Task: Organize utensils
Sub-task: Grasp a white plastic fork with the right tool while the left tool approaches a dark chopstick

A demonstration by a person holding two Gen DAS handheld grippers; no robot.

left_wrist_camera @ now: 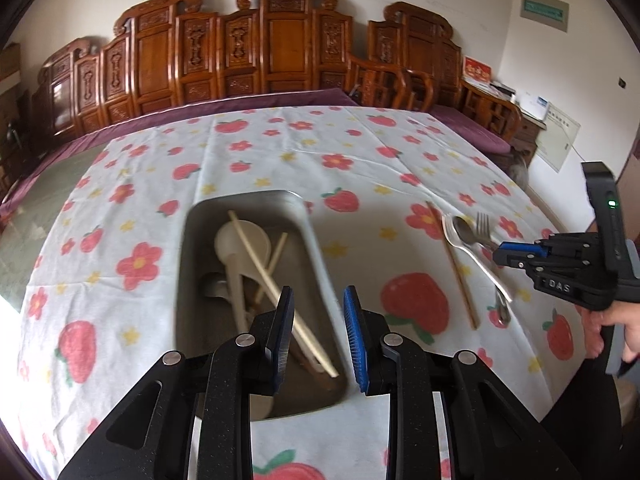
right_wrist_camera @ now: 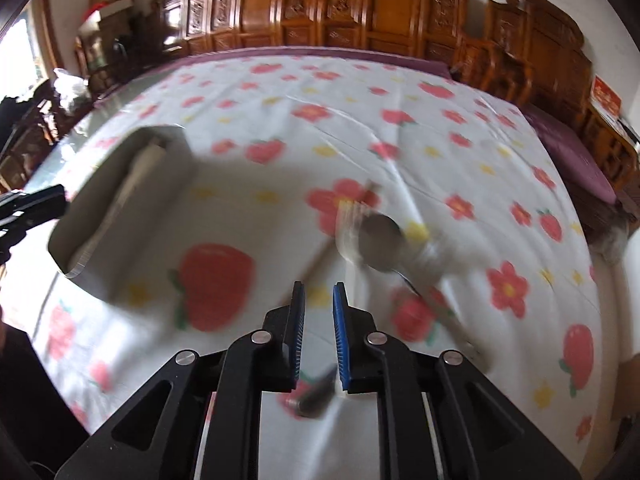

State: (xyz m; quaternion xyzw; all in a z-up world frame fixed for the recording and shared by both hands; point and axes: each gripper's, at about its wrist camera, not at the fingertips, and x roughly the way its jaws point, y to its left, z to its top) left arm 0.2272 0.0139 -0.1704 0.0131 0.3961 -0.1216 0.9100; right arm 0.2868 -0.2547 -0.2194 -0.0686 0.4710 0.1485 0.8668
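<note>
**Both claws empty; loose cutlery still outside the tray**

Nearest you, the left claw hangs released over the near end of the metal tray, jaws parted with nothing pressed between them. In the tray lie pale chopsticks crossed over a white spoon.

At 3 o'clock from the tray, well apart from it on the bench, lie a wooden chopstick, a metal spoon and a fork, the two metal pieces overlapping. Your right claw is narrowly parted and holds nothing; in its view the pile sits at about 1 o'clock, heavily blurred.

Risks, in my judgement: closing on the overlapped spoon and fork would likely lift one and drag the other. The cloth is creased there, so a low approach may snag it. Blur this strong suggests haste; a misjudged descent could scatter the pile.
</note>
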